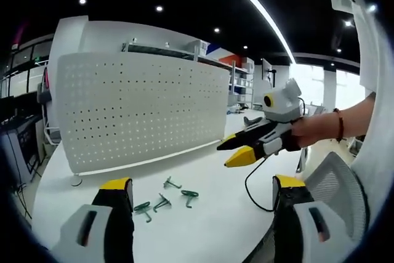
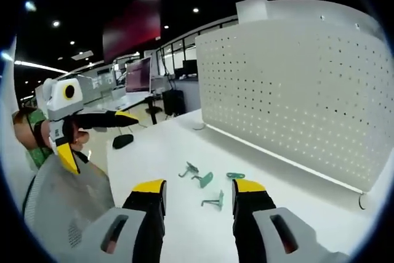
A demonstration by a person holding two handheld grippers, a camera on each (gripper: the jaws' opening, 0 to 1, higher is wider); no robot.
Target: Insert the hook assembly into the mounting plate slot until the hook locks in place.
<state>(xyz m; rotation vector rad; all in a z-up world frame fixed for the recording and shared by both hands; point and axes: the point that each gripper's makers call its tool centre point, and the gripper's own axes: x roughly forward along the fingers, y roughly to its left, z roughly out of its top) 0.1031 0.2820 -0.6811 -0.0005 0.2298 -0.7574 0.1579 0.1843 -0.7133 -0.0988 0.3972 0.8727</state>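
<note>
- Hooks (image 1: 166,200), small and green, lie loose on the white table (image 1: 215,226), just ahead of my left gripper (image 1: 200,192) and between its two jaw tips. I count about four, close together, none of them held.
- In the right gripper view the same hooks (image 2: 206,186) lie just beyond my right gripper (image 2: 198,192), some in the gap between its jaws.
- Both of my grippers have their jaws spread wide and hold nothing.
- Board (image 1: 138,109), white, upright and full of small holes, stands past the hooks, well beyond my left jaws. In the right gripper view the board (image 2: 295,90) rises ahead and to the right of my jaws.
- My right gripper (image 1: 243,150) also shows in the left gripper view, hovering up and to the right of my left jaws, above the table.
- Risks, as I judge them: the hooks are thin and flat, so closing jaws could flick one away or grab two together. A hook held crooked would probably miss its hole and fail to lock. Pushing hard could tip the board.
- Containers: I see none; the hooks rest on the bare table.
</note>
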